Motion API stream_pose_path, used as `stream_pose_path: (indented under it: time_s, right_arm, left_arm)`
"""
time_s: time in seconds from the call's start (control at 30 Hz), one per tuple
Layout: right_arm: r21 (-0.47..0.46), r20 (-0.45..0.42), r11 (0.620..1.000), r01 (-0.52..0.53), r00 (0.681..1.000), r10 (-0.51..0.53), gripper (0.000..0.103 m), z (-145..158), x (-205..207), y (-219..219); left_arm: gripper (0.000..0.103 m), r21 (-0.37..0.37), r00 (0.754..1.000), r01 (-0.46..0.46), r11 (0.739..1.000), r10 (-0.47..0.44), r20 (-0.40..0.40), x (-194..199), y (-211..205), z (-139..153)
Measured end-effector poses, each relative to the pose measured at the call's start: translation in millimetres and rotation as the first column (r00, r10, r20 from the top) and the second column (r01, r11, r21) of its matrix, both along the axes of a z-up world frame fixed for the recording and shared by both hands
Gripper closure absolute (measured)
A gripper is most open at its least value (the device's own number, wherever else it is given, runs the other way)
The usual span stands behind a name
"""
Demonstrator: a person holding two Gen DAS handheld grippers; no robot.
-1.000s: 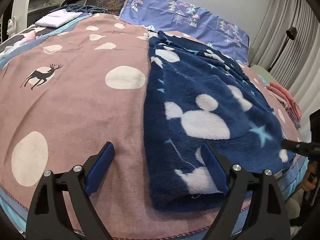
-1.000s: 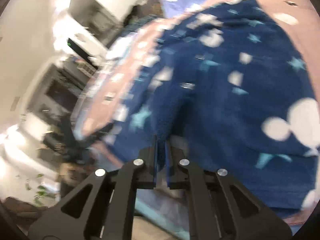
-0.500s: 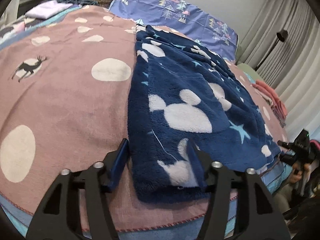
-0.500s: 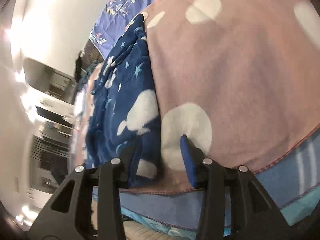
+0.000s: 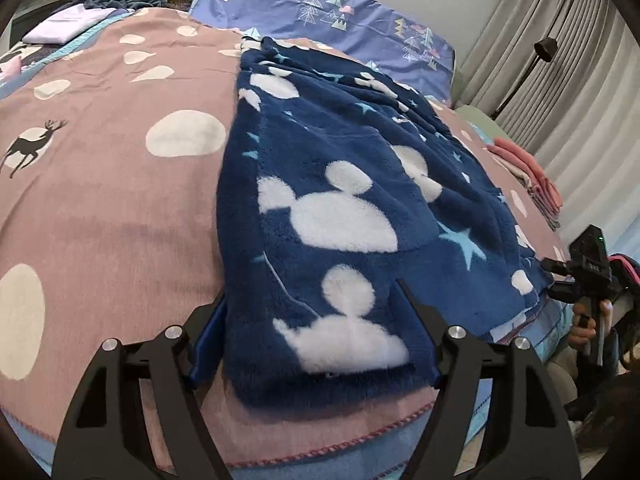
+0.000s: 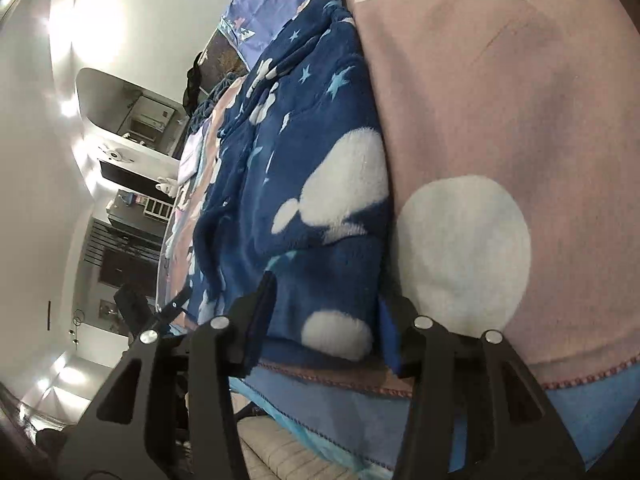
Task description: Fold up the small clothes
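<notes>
A navy fleece garment with white mouse-head shapes and light blue stars lies flat along the pink dotted bedspread. My left gripper is open, its jaws standing either side of the garment's near left corner at the bed's edge. My right gripper is open, its jaws straddling the garment's near right corner. The right gripper also shows at the far right of the left wrist view.
A blue patterned pillow lies at the head of the bed. Folded pink clothes sit at the right edge and a folded lilac item at the far left. Grey curtains hang to the right.
My left gripper has moved forward so its jaws now straddle the garment's corner. My right gripper, shut a second ago, has opened, swung round, and closed in on the other near corner.
</notes>
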State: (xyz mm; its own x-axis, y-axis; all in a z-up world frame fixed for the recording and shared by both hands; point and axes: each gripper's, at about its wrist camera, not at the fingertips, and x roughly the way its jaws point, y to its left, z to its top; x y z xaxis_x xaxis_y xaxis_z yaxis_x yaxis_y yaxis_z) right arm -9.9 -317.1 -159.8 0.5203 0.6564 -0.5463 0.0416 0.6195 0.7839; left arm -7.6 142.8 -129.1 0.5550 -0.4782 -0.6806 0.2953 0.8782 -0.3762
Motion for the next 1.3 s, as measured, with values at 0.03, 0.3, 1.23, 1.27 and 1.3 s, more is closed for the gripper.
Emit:
stream_pose_path:
  time_s: [0.03,0.3,1.23,1.27,1.3]
  right_arm:
    - [0.017,0.005,1.000,0.009,1.000,-0.009,0.053,1.5,6.2,-1.2]
    - [0.014,0.044,1.000,-0.019,0.999,0.019,0.090,10.6,22.5,24.4]
    - [-0.031,0.435,0.985,0.172,0.889,-0.142,0.090,126.7,-45.4,-10.9]
    - [-0.039,0.437,0.984,0.175,0.889,-0.141,0.090,127.4,-41.9,-9.6]
    - [-0.050,0.441,0.983,0.177,0.887,-0.137,0.090,128.4,-37.1,-8.4]
  left_arm:
    - [0.027,-0.015,1.000,-0.003,1.000,0.003,0.000,5.1,-1.7,-0.8]
    - [0.088,-0.095,1.000,-0.019,0.995,0.019,-0.004,17.6,-17.1,7.6]
    - [0.085,-0.140,0.938,-0.017,0.990,0.065,0.341,-53.1,-33.1,134.9]
    - [0.085,-0.139,0.940,-0.025,0.990,0.071,0.334,-45.7,-31.7,132.8]
    - [0.085,-0.137,0.941,-0.032,0.990,0.076,0.329,-38.1,-32.1,132.0]
